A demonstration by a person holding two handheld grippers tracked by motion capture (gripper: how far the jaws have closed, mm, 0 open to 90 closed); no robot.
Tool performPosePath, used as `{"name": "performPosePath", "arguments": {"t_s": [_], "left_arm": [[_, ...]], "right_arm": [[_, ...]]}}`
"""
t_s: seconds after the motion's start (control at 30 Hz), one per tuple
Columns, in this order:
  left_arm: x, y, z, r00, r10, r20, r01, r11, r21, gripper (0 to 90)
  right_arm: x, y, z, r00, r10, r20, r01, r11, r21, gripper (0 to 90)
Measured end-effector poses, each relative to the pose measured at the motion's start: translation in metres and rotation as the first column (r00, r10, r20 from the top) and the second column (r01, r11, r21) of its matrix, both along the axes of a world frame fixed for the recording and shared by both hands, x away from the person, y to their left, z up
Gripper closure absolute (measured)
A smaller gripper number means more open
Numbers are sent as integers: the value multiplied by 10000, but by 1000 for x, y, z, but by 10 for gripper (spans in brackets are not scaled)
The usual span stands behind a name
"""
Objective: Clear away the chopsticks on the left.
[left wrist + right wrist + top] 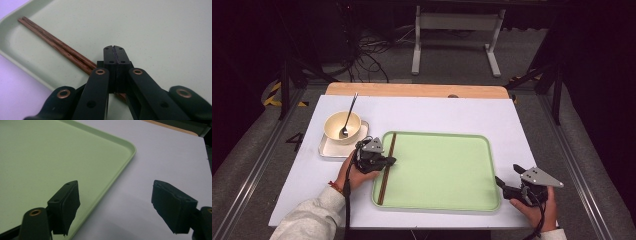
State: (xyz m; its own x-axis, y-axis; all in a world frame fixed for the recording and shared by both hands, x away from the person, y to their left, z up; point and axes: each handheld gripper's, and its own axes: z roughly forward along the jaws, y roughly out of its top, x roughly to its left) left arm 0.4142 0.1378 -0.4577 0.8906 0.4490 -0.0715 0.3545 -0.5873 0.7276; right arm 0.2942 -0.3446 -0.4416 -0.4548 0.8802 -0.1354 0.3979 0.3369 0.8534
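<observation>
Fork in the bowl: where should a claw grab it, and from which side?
Grip the fork by its bare handle, which sticks up and out over the far rim of the bowl. Come from above, jaws across the thin shaft. Its head lies down inside the bowl, hard to reach. The left claw is nearer, but it sits shut over the chopsticks.

The green tray lies bare from its centre toward three o'clock; only the chopsticks bar its nine o'clock edge, the bowl crowding ten o'clock.
</observation>
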Motion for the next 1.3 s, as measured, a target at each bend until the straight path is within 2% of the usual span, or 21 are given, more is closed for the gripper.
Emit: {"name": "performPosePath", "arguments": {"t_s": [0.17, 0.2, 0.3, 0.43, 0.6, 0.63, 0.7, 0.77, 1.07, 1.3], "left_arm": [[-1, 2, 3, 9999, -2, 131, 3, 10000, -65, 899], [-2, 3, 4, 9999, 16, 155, -12, 9998, -221, 898], [-3, 5, 7, 9996, 9, 266, 0, 9995, -323, 898], [-3, 7, 8, 9993, 59, 372, -48, 9996, -282, 898], [-4, 11, 13, 9988, 75, 489, -49, 9986, -520, 898], [-6, 13, 18, 9974, 109, 711, -76, 9989, -462, 894], [-7, 15, 20, 9968, 134, 791, -93, 9986, -513, 894], [-9, 21, 27, 9942, 266, 1038, -197, 9976, -668, 891], [-11, 37, 39, 9886, 567, 1395, -437, 9946, -941, 857], [-13, 52, 49, 9787, 970, 1810, -798, 9918, -997, 821]], "right_arm": [[0, 0, 0, 10000, 30, 18, -30, 10000, 18, 229], [0, 0, 0, 10000, 27, 32, -28, 10000, 26, 229], [0, 0, 0, 10000, 12, 27, -13, 10000, 26, 229], [1, 0, 0, 10000, 15, 21, -15, 10000, 32, 228], [1, 0, 0, 10000, -5, 33, 5, 10000, 49, 228], [0, 0, 0, 10000, 31, 42, -31, 10000, 36, 229], [0, 0, 0, 10000, 18, 40, -19, 10000, 42, 229], [0, 0, 0, 10000, 19, 55, -19, 10000, 49, 229], [1, -1, 0, 10000, 2, 26, -2, 10000, 58, 229], [1, -1, 0, 10000, -1, 45, 0, 10000, 67, 229]]}}
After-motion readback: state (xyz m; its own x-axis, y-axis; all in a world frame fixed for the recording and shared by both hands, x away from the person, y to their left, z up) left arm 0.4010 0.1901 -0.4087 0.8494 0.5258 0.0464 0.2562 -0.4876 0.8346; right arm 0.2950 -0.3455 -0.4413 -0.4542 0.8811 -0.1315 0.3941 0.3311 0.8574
